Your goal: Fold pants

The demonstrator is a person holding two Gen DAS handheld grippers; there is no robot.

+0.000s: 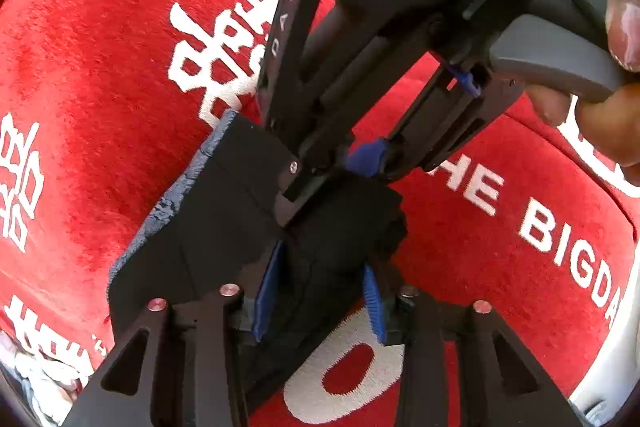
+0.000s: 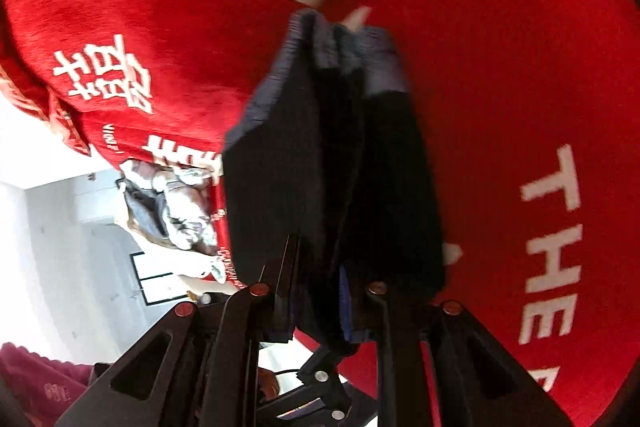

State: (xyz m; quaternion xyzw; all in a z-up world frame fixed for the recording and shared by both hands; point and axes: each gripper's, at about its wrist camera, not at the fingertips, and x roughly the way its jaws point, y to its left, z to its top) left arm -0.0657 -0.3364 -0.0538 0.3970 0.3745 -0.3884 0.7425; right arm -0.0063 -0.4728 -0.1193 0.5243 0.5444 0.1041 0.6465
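On the left, the left hand-held gripper (image 1: 320, 299) is clenched on the dark pants (image 1: 224, 211), with the cloth pressed between its blue pads (image 1: 267, 293). The pants are already a thick, narrow bundle of several layers, and it lies over the red cloth (image 1: 100, 67) with white letters that covers the table. In the left wrist view, the right hand-held gripper (image 1: 340, 167) comes from above and meets the same bundle. A hand (image 1: 600, 107) holds its grey trigger (image 1: 556, 67).

On the right, the right wrist view shows the right hand-held gripper (image 2: 320, 311) grasping the pants (image 2: 332, 163), which seem lifted, with stacked edges at the far end. I judge that most folds are done. What is left is probably one last fold, or laying the bundle flat.
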